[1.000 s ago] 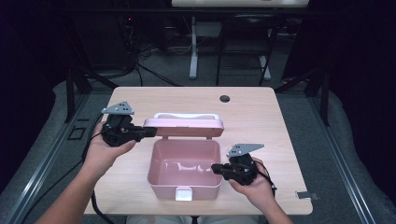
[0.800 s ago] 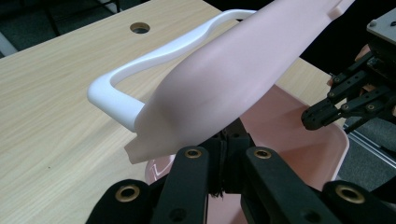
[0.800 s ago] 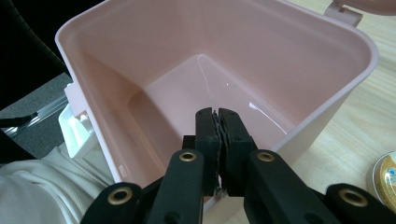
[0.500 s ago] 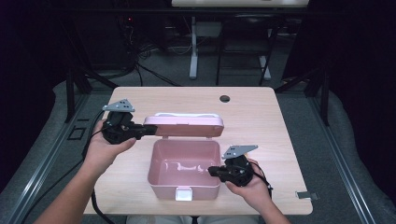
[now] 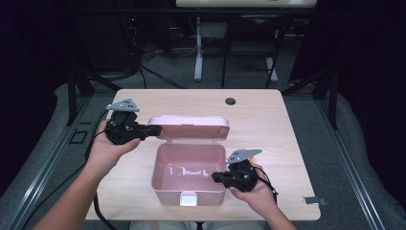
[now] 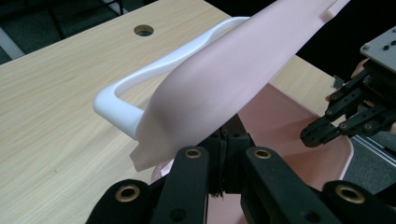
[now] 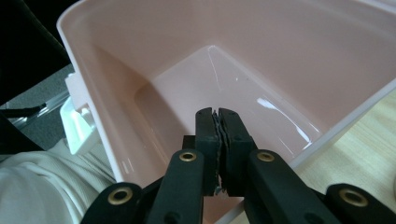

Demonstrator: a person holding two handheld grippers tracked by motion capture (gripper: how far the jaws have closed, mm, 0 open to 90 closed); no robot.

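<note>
Scene: A person at a pale wood table [image 5: 268, 115] works a pink lidded box [image 5: 189, 175] with a gripper in each hand; the box sits near the table's front edge, roughly at centre.
Box: Its empty tub stands open, a white latch [image 5: 187, 198] on the near wall.
Lid: The pink lid [image 5: 189, 128] is raised along the far side, hinged there, its white handle [image 6: 154, 74] on the outer face, turned toward the far side of the table.
Left gripper: The left gripper [image 5: 143, 133] comes in from the left with its jaws drawn together, clamped on the lid's left corner; in the left gripper view the pink edge runs down between the black fingers.
Right gripper: The right gripper [image 5: 215, 177] has its jaws pressed together with nothing between them; the tips rest at the tub's right wall near the rim, just inside it, apparently steadying the box.
Step in hand: Swinging the lid on its hinge, by appearance.
How to do it well: Follow the hinge's arc rather than pulling straight, keep the pinch firm on the thin corner so it does not slip, and hold the right tips against the wall so the light tub neither slides nor tips.
Risk: A sideways tug could twist the lid or drag the box toward the left.
</note>
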